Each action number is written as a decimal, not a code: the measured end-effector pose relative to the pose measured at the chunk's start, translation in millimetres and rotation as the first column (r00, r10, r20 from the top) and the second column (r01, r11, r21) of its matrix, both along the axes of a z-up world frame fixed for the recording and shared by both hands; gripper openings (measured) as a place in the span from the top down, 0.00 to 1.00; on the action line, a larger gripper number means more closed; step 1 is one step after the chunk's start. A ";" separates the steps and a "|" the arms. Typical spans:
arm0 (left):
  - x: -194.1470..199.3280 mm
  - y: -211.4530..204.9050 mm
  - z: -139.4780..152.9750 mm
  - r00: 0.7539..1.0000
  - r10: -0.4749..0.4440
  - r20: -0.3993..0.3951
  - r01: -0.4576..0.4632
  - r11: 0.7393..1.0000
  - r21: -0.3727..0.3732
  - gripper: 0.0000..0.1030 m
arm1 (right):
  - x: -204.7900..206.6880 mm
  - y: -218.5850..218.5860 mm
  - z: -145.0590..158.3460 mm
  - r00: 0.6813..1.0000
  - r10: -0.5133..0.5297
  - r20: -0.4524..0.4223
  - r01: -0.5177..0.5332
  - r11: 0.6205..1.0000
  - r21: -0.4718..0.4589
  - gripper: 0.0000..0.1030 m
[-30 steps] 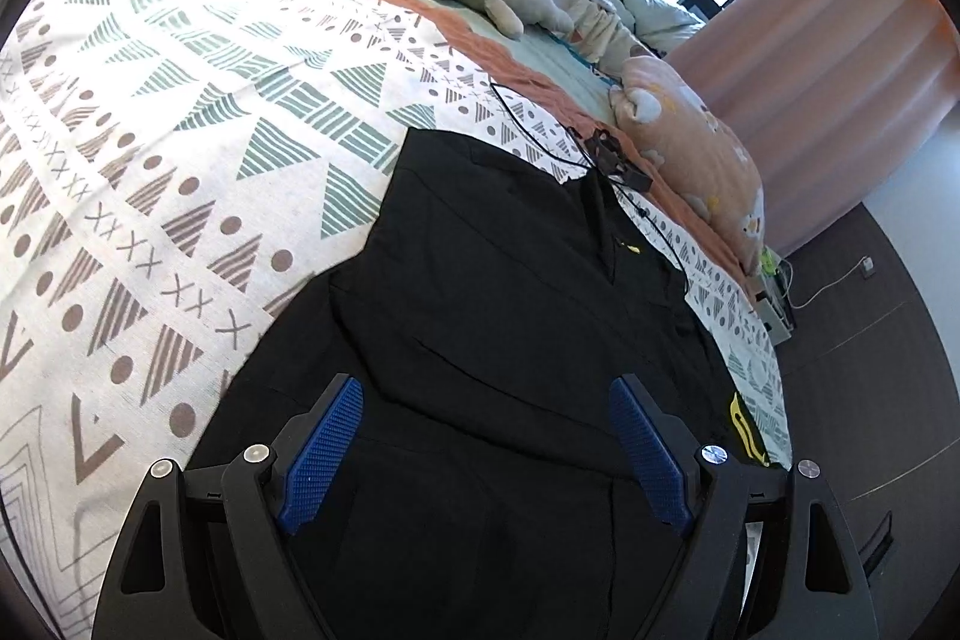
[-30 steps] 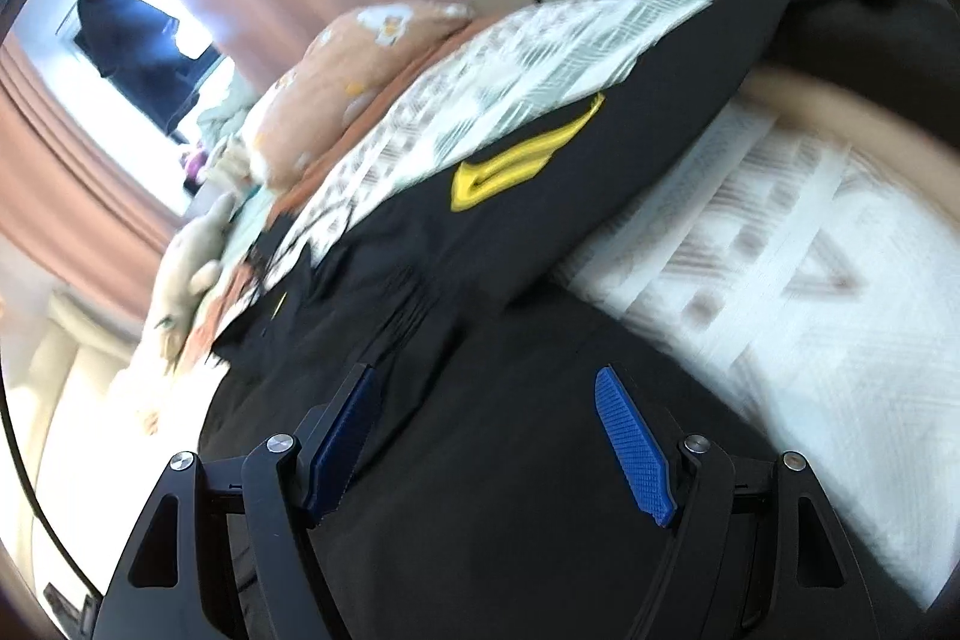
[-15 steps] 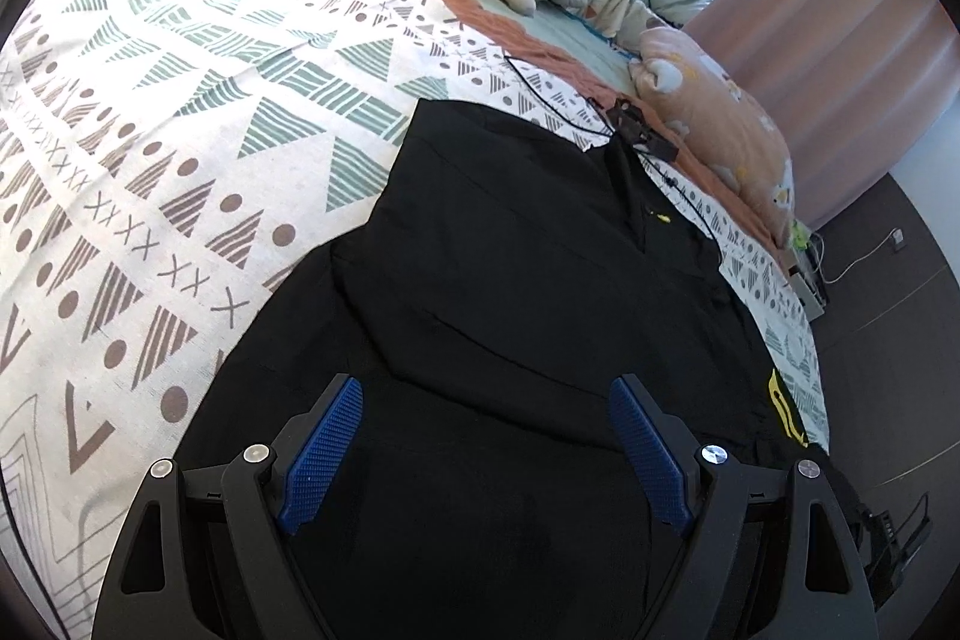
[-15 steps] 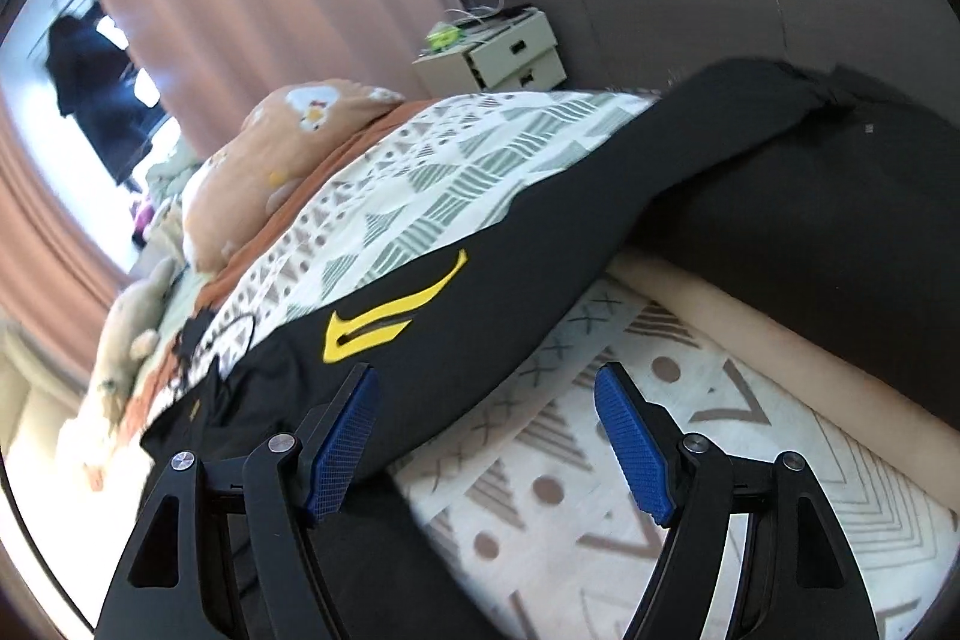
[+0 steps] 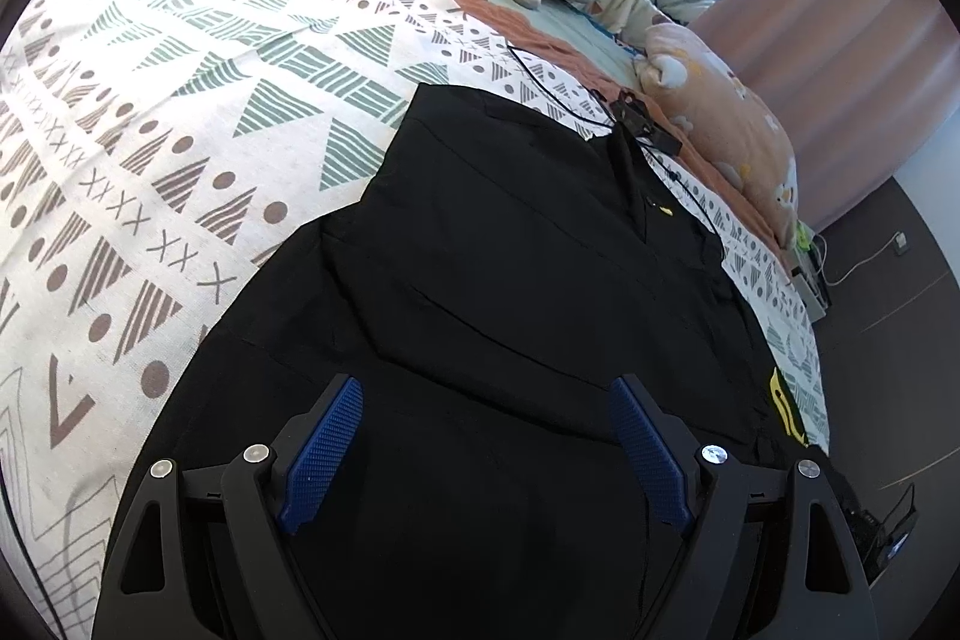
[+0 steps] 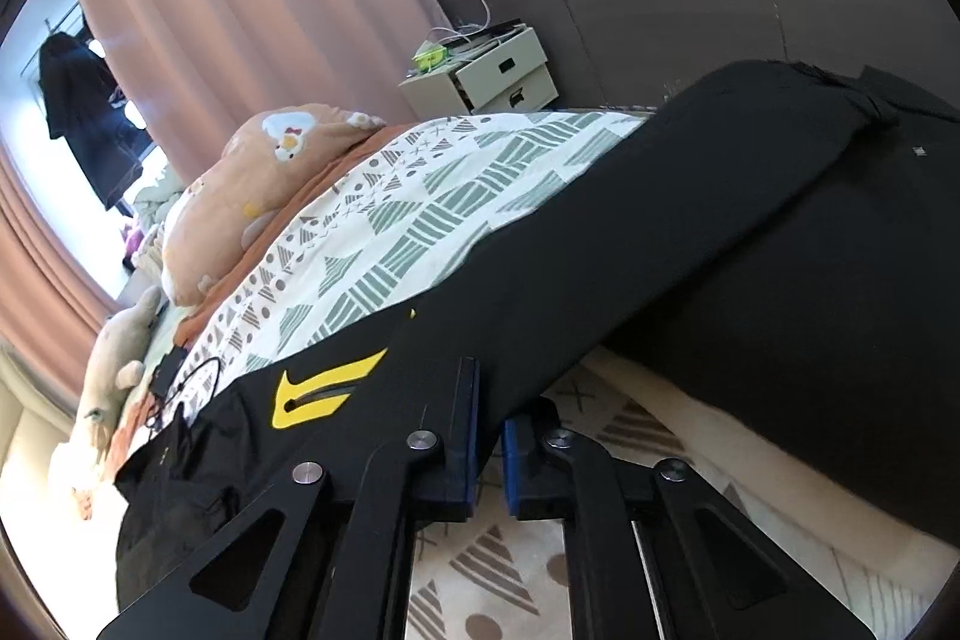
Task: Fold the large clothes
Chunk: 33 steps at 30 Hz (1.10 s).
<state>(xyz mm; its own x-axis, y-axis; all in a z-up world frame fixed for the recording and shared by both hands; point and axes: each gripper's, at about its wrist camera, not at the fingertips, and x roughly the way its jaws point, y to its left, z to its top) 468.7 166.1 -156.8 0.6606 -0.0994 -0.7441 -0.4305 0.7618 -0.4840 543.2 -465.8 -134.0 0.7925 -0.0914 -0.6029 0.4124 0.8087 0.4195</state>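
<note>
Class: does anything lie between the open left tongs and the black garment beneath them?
Nothing visible does. The left tongs hang open directly over bare black garment; the thin black cable lies only at its far end.

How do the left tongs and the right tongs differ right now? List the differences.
The left tongs are spread wide open, while the right tongs are closed. The left tongs hold nothing and sit over the flat body of the black garment, while the right tongs pinch the edge of its long sleeve near the yellow logo. Both have blue textured pads on black frames.
</note>
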 end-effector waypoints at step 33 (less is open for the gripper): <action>-72.0 56.6 65.3 0.993 0.076 0.091 -0.072 0.996 -0.047 0.17 | 17.7 328.4 48.4 0.802 0.594 -0.061 -0.594 0.804 0.023 0.94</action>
